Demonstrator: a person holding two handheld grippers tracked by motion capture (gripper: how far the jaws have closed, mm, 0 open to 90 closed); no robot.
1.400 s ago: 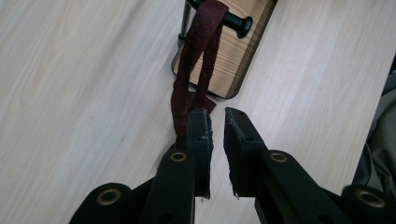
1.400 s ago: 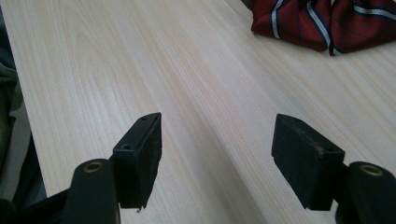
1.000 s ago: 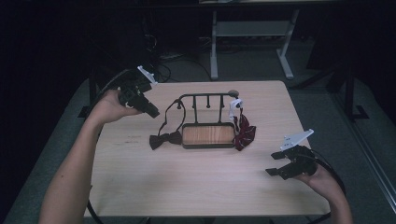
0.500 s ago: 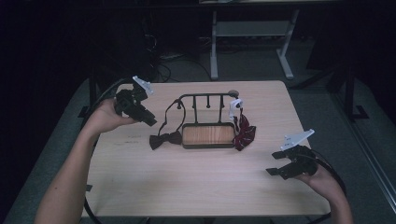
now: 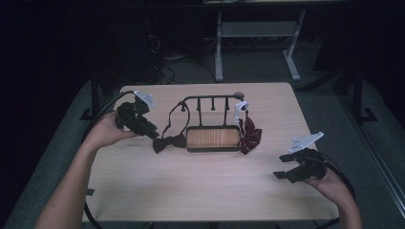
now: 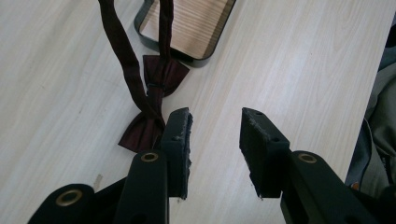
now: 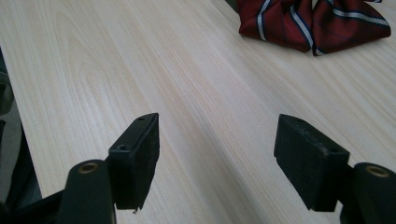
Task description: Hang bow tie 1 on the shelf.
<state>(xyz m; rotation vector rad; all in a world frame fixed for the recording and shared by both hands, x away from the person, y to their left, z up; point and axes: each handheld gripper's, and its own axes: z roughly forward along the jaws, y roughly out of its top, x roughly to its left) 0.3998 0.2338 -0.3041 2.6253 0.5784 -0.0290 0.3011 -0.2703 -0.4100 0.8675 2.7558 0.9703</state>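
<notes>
A black wire rack with a wooden base (image 5: 212,138) stands mid-table. A dark maroon bow tie (image 5: 169,142) lies at its left, with the strap looped up to the rack's left end. A red striped bow tie (image 5: 249,136) rests against the rack's right side below a white clasp (image 5: 241,109). My left gripper (image 5: 152,133) is low over the table just left of the maroon tie. In the left gripper view my left gripper (image 6: 215,135) is open with bare table between the pads; its jaws have just been opening, and the maroon bow tie (image 6: 154,102) lies beside the left pad. My right gripper (image 5: 284,168) holds open at the right front, and in its own view my right gripper (image 7: 219,154) has the striped tie (image 7: 308,23) well ahead of it.
The light wooden table (image 5: 205,191) has bare surface in front of the rack. Cables trail from both grippers over the table's side edges. A white-legged desk frame (image 5: 258,33) stands on the dark floor beyond the far edge.
My left hand has come down and toward the near side, ending lower beside the maroon bow tie. The right hand has stayed where it was.
</notes>
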